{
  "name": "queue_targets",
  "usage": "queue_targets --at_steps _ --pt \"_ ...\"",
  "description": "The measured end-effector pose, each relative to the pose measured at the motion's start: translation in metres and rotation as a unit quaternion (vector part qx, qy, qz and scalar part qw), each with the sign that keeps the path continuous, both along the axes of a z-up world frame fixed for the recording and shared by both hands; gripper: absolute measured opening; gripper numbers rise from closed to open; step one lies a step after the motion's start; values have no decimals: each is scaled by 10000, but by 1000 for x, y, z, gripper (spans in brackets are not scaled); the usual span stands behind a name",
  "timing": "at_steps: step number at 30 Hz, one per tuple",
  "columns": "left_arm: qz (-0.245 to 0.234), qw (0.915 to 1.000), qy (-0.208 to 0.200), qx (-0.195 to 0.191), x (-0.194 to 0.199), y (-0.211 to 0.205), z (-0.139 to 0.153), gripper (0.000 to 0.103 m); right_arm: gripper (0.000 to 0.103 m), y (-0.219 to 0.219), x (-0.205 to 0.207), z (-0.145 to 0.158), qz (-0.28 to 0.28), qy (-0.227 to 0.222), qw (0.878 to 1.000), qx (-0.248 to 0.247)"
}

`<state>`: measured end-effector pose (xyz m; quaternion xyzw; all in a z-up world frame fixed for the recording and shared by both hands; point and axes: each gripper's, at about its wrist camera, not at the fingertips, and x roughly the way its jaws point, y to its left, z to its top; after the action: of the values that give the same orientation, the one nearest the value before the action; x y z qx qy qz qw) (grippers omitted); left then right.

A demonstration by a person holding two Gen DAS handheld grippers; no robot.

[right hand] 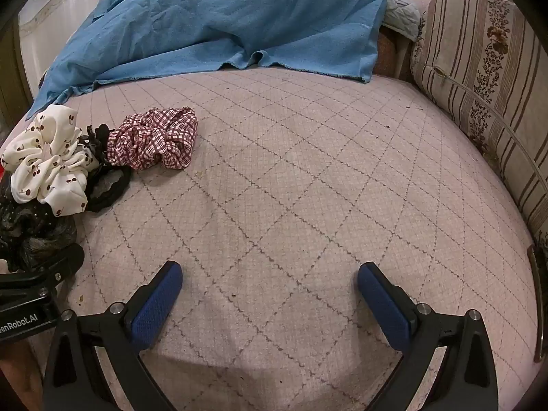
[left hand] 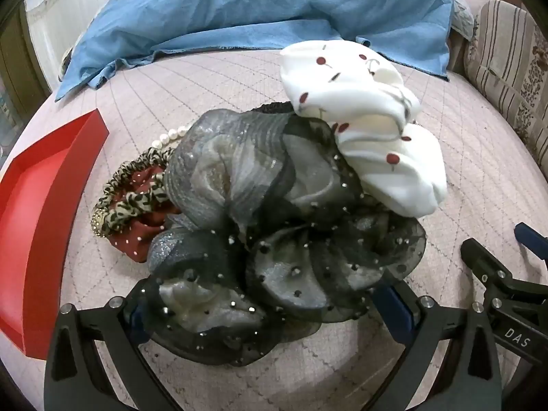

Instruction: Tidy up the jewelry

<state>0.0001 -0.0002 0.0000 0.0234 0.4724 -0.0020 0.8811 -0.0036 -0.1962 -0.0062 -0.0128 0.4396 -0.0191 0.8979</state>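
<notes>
A heap of hair scrunchies lies on the pink quilt: a sheer grey-black dotted scrunchie (left hand: pixel 291 267), a silver glitter scrunchie (left hand: pixel 219 167), a white cherry-print scrunchie (left hand: pixel 370 109), a leopard-print scrunchie (left hand: pixel 133 191) and a dark red dotted scrunchie (left hand: pixel 137 239). A pearl string (left hand: pixel 167 137) peeks out behind them. My left gripper (left hand: pixel 260 294) stands open, tilted down, with the near edge of the grey-black scrunchie between its fingers. Over bare quilt my right gripper (right hand: pixel 270 270) is open and holds nothing. A red-checked scrunchie (right hand: pixel 154 142) lies apart from the heap.
A red tray (left hand: pixel 44 212) sits left of the heap. A crumpled blue cloth (right hand: pixel 212 24) covers the far side of the quilt (right hand: pixel 308 188). A striped floral cushion (right hand: pixel 479 68) borders the right. A black scrunchie (right hand: pixel 109 185) lies by the white one.
</notes>
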Motion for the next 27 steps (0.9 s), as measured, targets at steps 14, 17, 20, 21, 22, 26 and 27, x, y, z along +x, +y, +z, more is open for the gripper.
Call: queue_targets --at_steps 14,17,20,21,22,26,27 --pt "1 10000 -41 -59 -1 2 0 103 103 -1 -3 3 0 -29 10000 14" --pt "2 10000 -40 -57 -1 2 0 103 103 -1 -4 3 1 -29 10000 14" --pt "1 10000 -40 -55 -1 2 0 103 103 -1 -4 3 1 -29 10000 12" --pt "1 10000 -41 -54 -1 2 0 103 103 -1 -4 3 1 -30 10000 13" --pt "2 10000 -41 -48 -1 3 0 103 103 -1 -4 3 1 -29 10000 19" --pt "1 10000 -39 -56 -1 2 0 103 103 -1 -4 3 -1 -29 10000 12" --pt "0 10000 -39 -60 -1 3 0 103 103 -1 -4 3 0 -30 10000 3"
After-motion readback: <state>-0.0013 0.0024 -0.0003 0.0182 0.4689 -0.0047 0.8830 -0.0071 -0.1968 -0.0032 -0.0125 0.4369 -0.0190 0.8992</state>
